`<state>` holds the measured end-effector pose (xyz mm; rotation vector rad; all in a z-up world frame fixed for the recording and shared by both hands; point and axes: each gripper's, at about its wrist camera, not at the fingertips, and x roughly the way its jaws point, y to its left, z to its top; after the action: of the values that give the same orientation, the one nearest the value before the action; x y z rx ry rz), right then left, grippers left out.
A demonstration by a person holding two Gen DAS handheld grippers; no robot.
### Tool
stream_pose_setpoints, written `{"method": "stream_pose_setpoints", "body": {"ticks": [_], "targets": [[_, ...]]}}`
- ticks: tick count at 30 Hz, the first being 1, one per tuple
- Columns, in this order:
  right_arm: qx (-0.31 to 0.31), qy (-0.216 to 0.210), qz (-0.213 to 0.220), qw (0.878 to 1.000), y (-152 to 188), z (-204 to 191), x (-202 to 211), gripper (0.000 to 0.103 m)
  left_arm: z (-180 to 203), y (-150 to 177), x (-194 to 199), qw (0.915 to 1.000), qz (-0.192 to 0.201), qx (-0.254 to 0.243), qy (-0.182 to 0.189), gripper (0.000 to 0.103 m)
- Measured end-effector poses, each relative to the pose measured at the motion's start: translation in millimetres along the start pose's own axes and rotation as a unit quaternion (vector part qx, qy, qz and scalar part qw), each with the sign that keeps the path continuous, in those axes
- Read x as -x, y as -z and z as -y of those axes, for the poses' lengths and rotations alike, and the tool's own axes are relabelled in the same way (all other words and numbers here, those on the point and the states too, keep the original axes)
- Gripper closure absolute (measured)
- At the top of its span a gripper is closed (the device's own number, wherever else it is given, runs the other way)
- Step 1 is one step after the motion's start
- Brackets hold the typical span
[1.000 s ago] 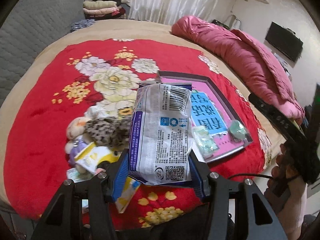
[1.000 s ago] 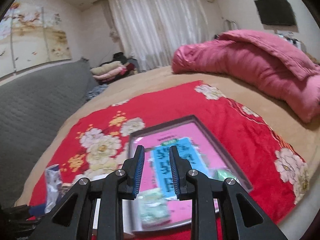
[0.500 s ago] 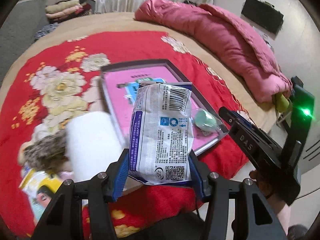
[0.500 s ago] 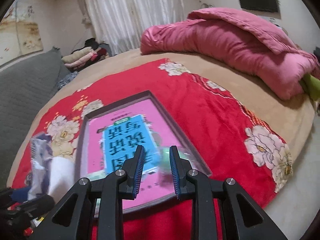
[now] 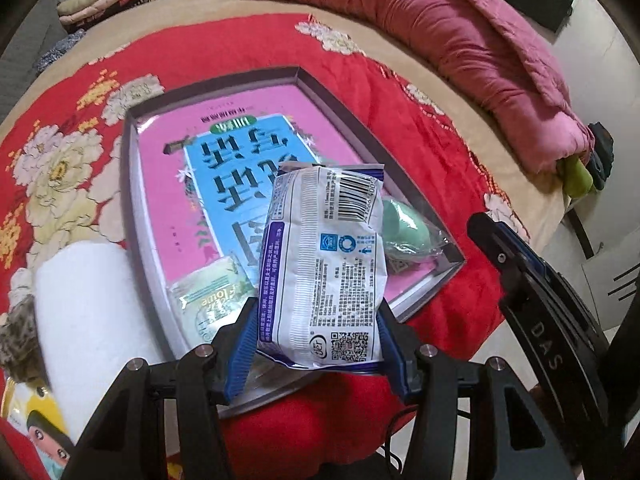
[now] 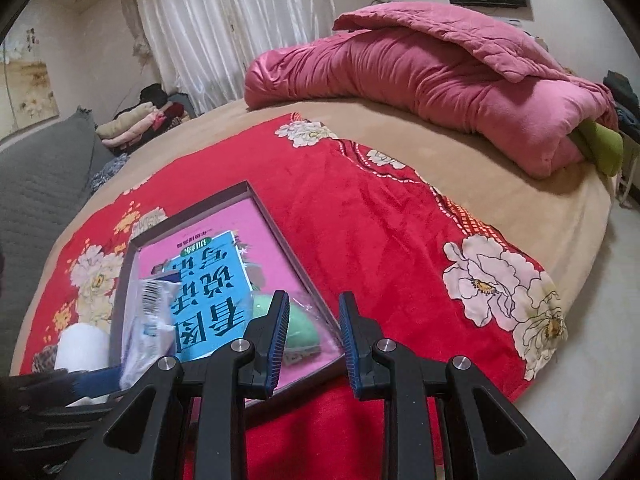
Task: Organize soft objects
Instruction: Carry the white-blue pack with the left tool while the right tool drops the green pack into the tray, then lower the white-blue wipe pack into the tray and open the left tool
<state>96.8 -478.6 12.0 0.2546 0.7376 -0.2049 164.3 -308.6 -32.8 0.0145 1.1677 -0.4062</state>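
My left gripper [image 5: 316,344] is shut on a white and purple tissue pack [image 5: 324,268] and holds it above the near end of the pink tray [image 5: 160,196]. The pack also shows in the right wrist view [image 6: 146,332]. In the tray lie a green wipes pack [image 5: 210,294] and a green bagged sponge [image 5: 404,228], also seen in the right wrist view [image 6: 304,328]. My right gripper [image 6: 313,340] is open and empty, hovering over the tray's near right corner.
A white roll [image 5: 84,308], a leopard-print item [image 5: 16,336] and a cartoon pack [image 5: 36,432] lie left of the tray on the red floral blanket [image 5: 400,92]. A folded pink quilt [image 6: 440,76] lies at the back right. The bed edge is close on the right.
My left gripper has carried the tissue pack rightward from the pile to above the tray. My right gripper has swung right and lower toward the tray's near corner.
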Motion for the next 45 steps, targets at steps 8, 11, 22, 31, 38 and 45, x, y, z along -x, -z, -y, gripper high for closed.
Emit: {"method": "stream_pose_setpoints", "body": {"ticks": [8,11,22,31,38,45], "targets": [[0.008,-0.013,-0.017,1.0,4.0,-1.2,-9.3,0.075,1.1,-4.2,-12.6,0.9999,-0.009,-0.009,-0.008,0.047],[0.005,-0.02,-0.019,1.0,4.5,-0.8,-9.6,0.067,0.8,-7.4,-15.7,0.9998,-0.013,-0.009,-0.009,0.047],[0.001,-0.014,-0.015,1.0,5.0,1.0,-7.7,0.047,-2.5,-12.1,-18.4,0.9998,-0.018,-0.002,-0.002,0.046],[-0.007,-0.001,-0.01,1.0,4.2,5.0,-4.5,0.039,1.5,-13.8,-24.6,0.9998,-0.019,-0.006,0.0,0.044],[-0.016,0.012,-0.004,1.0,5.1,10.0,-2.6,0.029,6.0,-13.9,-30.2,0.9998,-0.017,-0.012,0.008,0.043],[-0.04,0.024,0.011,0.999,4.7,20.6,3.2,0.028,8.4,-12.8,-28.0,0.9996,-0.01,-0.016,0.02,0.043]]}}
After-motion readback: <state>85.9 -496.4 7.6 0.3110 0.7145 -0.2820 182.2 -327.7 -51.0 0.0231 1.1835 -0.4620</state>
